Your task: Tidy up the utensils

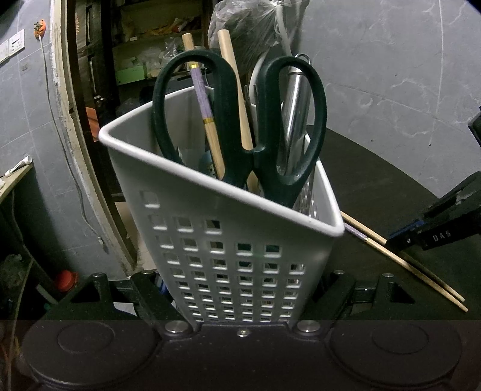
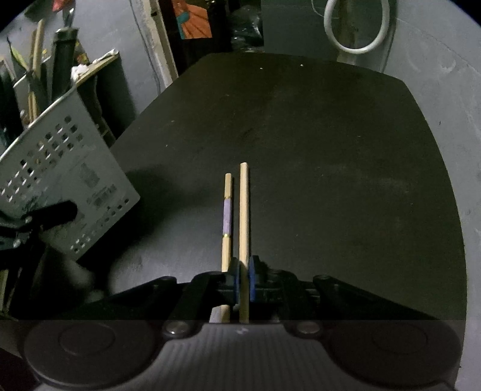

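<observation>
Utensils mostly sorted; last chopsticks being collected.
Left gripper point(image 1: 240, 300) jaws are clamping the tilted caddy point(image 1: 228, 240) holding scissors point(image 1: 237, 120); right gripper point(image 2: 243, 282) jaws are pinching one chopstick point(image 2: 244, 216), possibly both, off the surface point(image 2: 330, 150).

Dark round table point(image 2: 300, 135); white cable loop point(image 2: 356, 27); cluttered shelves point(image 1: 144, 45).

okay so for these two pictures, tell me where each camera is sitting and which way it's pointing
Left wrist: on the left tool, facing the tilted white basket it grips, with scissors inside; its own fingers show.
Right wrist: on the right tool, angled down at the dark table; its blue pads are shut on the plain chopstick.
Shared: basket, table, both chopsticks, and each other's tool.
</observation>
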Demonstrator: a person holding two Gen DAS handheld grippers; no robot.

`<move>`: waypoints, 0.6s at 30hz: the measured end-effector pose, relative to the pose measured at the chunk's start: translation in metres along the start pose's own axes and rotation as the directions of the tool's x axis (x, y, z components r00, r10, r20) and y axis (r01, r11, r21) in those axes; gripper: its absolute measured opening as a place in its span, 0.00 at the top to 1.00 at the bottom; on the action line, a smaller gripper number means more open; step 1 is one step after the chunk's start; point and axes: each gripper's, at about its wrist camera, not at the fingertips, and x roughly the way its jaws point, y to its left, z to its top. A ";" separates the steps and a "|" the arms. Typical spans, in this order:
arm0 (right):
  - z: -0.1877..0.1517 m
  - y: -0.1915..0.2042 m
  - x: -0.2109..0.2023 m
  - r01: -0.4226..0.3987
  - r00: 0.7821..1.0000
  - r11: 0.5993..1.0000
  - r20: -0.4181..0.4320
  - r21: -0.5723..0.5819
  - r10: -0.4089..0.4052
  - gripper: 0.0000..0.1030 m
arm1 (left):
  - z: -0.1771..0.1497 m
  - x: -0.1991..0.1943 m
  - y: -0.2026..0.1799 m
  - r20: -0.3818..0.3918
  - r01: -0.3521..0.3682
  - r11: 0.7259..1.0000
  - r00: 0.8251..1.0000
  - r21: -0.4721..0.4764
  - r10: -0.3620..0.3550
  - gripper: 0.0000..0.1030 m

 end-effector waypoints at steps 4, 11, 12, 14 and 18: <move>-0.003 0.004 -0.002 0.010 1.000 1.000 -0.006 -0.011 -0.011 0.93 | 0.000 0.000 0.001 0.002 0.002 1.000 1.000 0.000 -0.002 0.21; -0.002 0.000 -0.009 0.012 1.000 1.000 -0.005 0.022 -0.012 0.66 | -0.001 -0.001 0.003 0.004 0.004 1.000 1.000 0.000 -0.004 0.21; -0.001 -0.002 -0.010 0.005 1.000 0.999 0.001 0.037 -0.005 0.62 | -0.001 -0.001 0.003 0.004 0.004 1.000 1.000 -0.001 -0.004 0.21; 0.001 -0.005 -0.011 -0.017 1.000 0.998 0.002 0.066 0.017 0.54 | -0.001 -0.001 0.003 0.004 0.004 1.000 1.000 -0.002 -0.004 0.21; 0.004 0.001 -0.008 -0.031 0.999 0.998 -0.019 0.056 0.032 0.40 | -0.001 -0.001 0.003 0.004 0.004 1.000 1.000 -0.002 -0.004 0.21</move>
